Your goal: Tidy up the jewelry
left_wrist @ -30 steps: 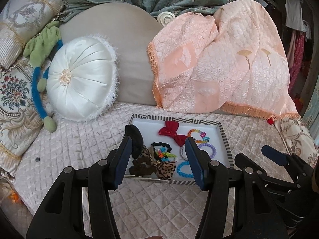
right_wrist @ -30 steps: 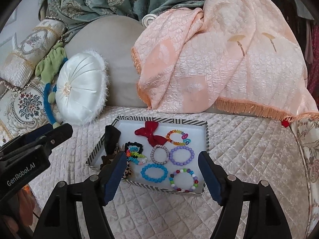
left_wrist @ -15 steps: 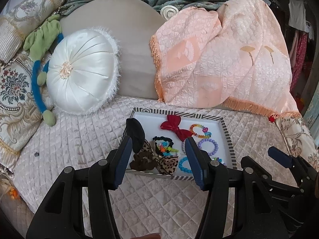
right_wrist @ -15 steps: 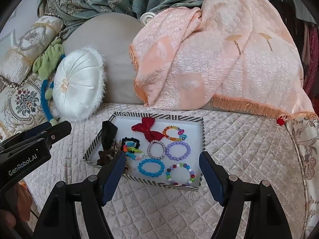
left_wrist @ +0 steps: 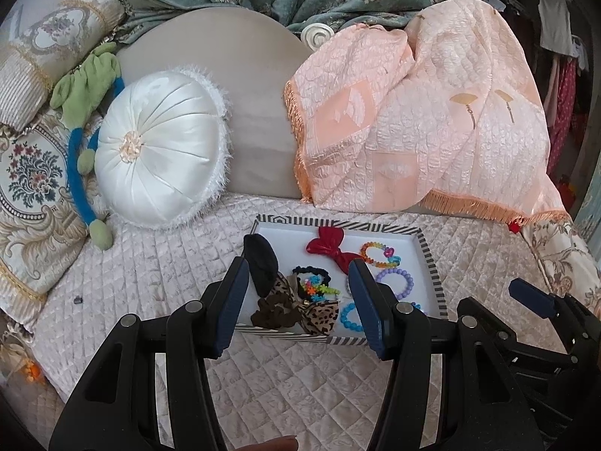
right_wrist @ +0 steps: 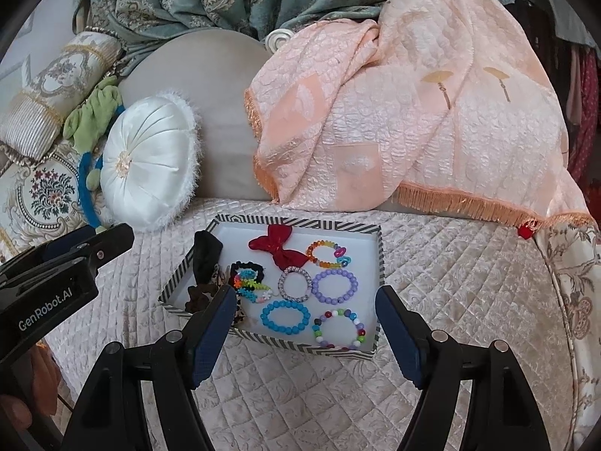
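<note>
**Jewelry tray on the bed: sorting nearly done on the right, bunched on the left**

Nearest the viewer, the left gripper (left_wrist: 298, 300) and the right gripper (right_wrist: 306, 329) hang over the quilt (right_wrist: 450, 282) short of the tray, each with its fingers spread wide and nothing between them. Neither touches the tray or anything in it.

Just beyond lies the tray (right_wrist: 300, 222), striped at the rim and white inside, which holds all the jewelry in view. Its right half looks sorted: the blue bracelet (right_wrist: 284, 317), the mixed-bead bracelet (right_wrist: 340, 329), the silver bracelet (right_wrist: 295, 283), the purple bracelet (right_wrist: 334, 285) and the rainbow bracelet (right_wrist: 326, 253) lie flat and apart in rough rows. The red bow (right_wrist: 278, 246) lies at the far side, its lower end beside the rainbow bracelet.

The left half is less orderly. The leopard bow (left_wrist: 319, 310), a brown scrunchie (left_wrist: 272, 310), a black scrunchie (left_wrist: 263, 263), a black hair tie (left_wrist: 310, 270) and colored clips (left_wrist: 313, 287) overlap in a heap. Spreading this heap appears to be what is left.

Farther back stand a white cushion (left_wrist: 159, 150) and a peach throw (left_wrist: 413, 112), apart from the tray.
</note>
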Demonstrator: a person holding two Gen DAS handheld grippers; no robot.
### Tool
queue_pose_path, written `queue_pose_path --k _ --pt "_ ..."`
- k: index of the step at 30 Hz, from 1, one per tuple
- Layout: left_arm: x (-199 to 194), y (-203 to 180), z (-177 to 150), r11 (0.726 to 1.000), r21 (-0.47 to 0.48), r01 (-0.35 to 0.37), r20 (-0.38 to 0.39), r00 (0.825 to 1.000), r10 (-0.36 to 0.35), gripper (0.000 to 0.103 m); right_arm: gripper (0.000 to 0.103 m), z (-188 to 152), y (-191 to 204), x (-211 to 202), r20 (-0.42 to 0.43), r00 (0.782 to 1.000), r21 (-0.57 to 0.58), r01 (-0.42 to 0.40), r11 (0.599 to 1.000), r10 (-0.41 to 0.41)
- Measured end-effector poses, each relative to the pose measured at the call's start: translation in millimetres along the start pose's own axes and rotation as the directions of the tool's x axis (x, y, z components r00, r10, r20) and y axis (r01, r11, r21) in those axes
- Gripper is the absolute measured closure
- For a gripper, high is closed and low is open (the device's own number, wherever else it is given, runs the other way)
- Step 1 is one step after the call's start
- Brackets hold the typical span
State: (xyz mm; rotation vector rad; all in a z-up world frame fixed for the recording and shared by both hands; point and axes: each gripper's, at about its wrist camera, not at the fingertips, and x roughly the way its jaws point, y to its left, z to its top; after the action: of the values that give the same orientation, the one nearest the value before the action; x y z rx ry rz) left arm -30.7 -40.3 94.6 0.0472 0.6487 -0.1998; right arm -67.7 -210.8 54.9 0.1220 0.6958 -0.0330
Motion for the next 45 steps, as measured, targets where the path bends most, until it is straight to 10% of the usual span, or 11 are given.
queue_pose_path --k 45 --pt "10.5 -1.5 -6.9 1.0 0.022 0.004 -0.026 1.0 -0.003 0.048 0.026 -5.8 3.6 8.5 -0.034 0.999 -0.005 -0.026 1.0 0.025"
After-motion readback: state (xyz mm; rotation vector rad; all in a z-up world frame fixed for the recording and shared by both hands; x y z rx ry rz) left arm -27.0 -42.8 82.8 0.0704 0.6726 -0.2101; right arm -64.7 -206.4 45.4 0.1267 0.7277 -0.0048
